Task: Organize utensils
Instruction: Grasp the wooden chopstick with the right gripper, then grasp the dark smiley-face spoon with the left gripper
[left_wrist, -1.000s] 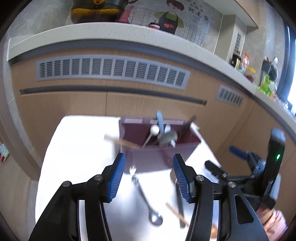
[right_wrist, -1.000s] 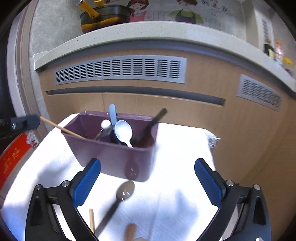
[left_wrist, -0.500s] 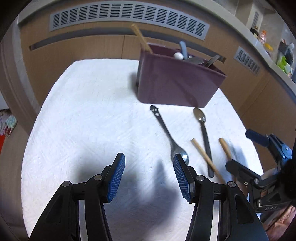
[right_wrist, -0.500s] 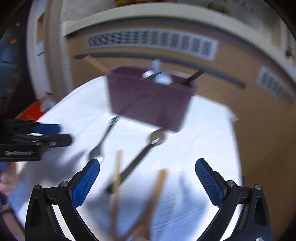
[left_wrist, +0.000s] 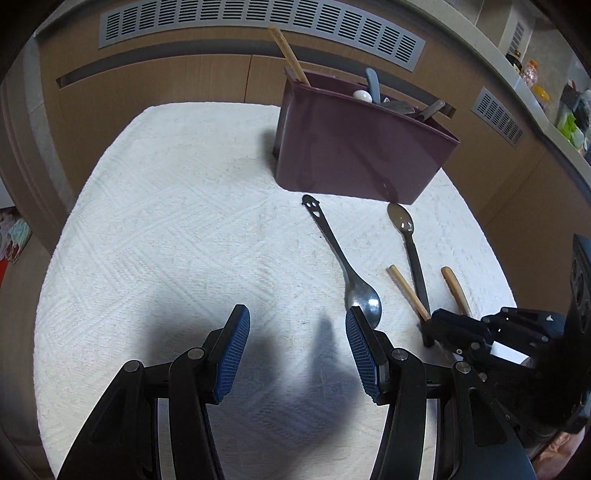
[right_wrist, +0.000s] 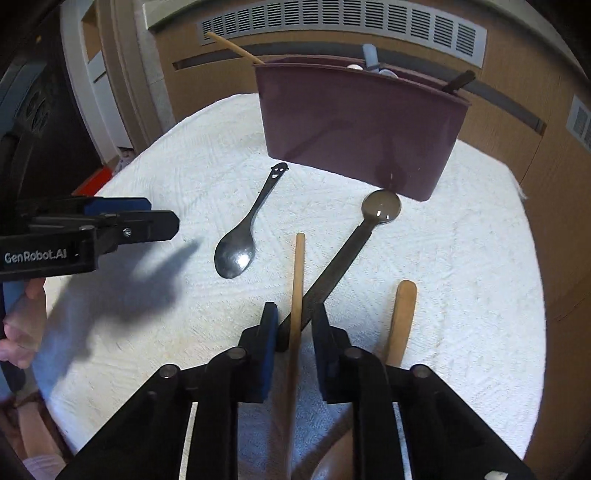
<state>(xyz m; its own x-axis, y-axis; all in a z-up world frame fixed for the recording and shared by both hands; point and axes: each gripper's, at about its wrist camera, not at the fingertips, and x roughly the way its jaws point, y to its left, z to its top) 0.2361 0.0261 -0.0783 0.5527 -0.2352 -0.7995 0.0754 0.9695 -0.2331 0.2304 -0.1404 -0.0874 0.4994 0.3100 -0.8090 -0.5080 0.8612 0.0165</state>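
A maroon utensil holder stands at the far side of a white cloth and holds a chopstick and several spoons. On the cloth lie a steel spoon, a dark long-handled spoon, a wooden chopstick and a wooden handle. My right gripper has its jaws nearly closed around the chopstick and the dark spoon's handle, low on the cloth. My left gripper is open and empty, just left of the steel spoon's bowl.
The white cloth covers a small table. Wooden cabinet fronts with vent grilles stand behind it. A counter with bottles runs to the right. A hand holds the left gripper.
Both grippers have dropped towards the cloth. The right gripper's jaws have narrowed from wide open to close around the chopstick. The left gripper stays open.
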